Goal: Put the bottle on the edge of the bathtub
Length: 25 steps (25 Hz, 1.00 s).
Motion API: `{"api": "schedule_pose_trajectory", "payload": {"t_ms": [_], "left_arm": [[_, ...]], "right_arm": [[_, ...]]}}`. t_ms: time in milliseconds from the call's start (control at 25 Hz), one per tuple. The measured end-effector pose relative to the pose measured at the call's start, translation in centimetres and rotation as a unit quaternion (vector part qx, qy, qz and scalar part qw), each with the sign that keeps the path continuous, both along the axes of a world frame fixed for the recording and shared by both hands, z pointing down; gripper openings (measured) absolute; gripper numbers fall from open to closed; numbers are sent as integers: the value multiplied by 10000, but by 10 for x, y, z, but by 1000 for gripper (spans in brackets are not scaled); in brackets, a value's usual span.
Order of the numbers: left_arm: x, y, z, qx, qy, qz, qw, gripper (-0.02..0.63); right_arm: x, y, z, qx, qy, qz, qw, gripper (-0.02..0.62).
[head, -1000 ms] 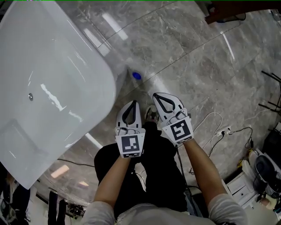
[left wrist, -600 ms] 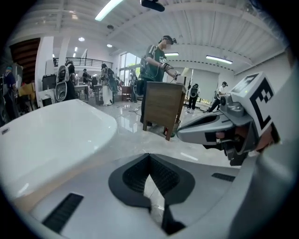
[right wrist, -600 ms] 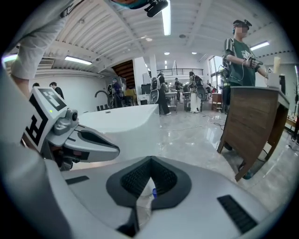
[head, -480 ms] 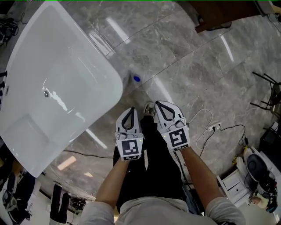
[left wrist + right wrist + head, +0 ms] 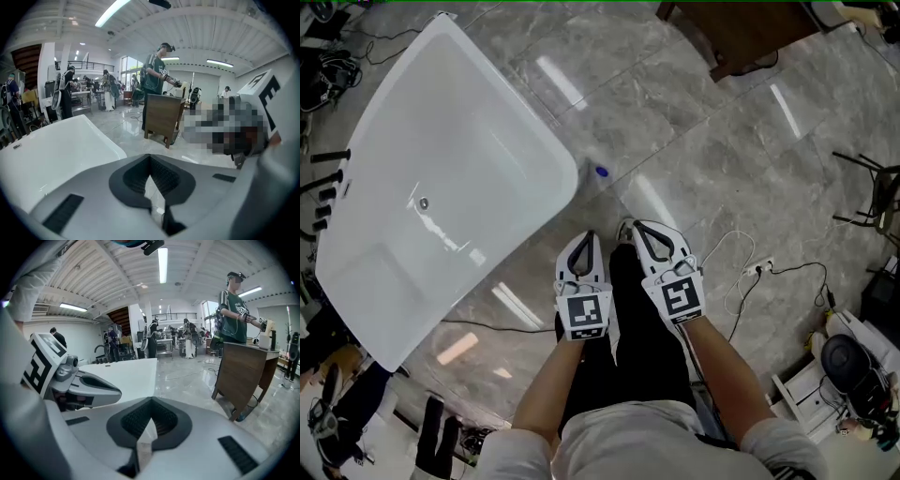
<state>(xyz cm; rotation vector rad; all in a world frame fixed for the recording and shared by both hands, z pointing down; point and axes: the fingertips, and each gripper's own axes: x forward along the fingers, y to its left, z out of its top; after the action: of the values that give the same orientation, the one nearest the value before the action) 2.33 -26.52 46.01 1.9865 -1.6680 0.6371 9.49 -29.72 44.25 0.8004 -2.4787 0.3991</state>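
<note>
The white bathtub (image 5: 441, 187) fills the upper left of the head view and lies on a grey marble floor. The bottle (image 5: 600, 172) shows only as a small blue cap on the floor just off the tub's near corner. My left gripper (image 5: 584, 238) and right gripper (image 5: 638, 226) are side by side above the person's legs, short of the bottle. Both are shut with nothing between their jaws. In the left gripper view the gripper (image 5: 150, 157) points past the tub's rim (image 5: 61, 145). The right gripper (image 5: 151, 400) faces the tub (image 5: 126, 373) too.
A wooden cabinet (image 5: 741, 28) stands at the far top, also seen as the cabinet (image 5: 243, 369) ahead on the right. A white cable and power strip (image 5: 757, 268) lie on the floor at right. Black stand legs (image 5: 867, 183) and gear (image 5: 848, 361) crowd the right side. People work in the background.
The head view has pulled back and turned, so the tub and the blue cap look smaller and farther. Both grippers stay shut, side by side, slightly lower in the frame.
</note>
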Motion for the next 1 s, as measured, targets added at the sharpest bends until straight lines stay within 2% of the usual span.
{"api": "schedule_pose_trajectory", "payload": {"t_ms": [200, 400, 560, 880, 1000], "left_arm": [[-14, 27, -52, 248, 35, -25, 9997, 11], [-28, 60, -109, 475, 91, 11, 9988, 11], [-25, 86, -153, 743, 143, 79, 9971, 11], [-29, 134, -260, 1277, 67, 373, 9911, 11], [-26, 143, -291, 1528, 91, 250, 9879, 11]], "right_arm": [[-11, 29, -50, 56, -300, 235, 9993, 5], [-22, 61, -112, 537, -336, 285, 9976, 5], [-16, 88, -163, 702, -530, 604, 9943, 6], [-13, 148, -277, 1416, -684, 588, 9858, 6], [-9, 161, -305, 1630, -647, 499, 9832, 6]]}}
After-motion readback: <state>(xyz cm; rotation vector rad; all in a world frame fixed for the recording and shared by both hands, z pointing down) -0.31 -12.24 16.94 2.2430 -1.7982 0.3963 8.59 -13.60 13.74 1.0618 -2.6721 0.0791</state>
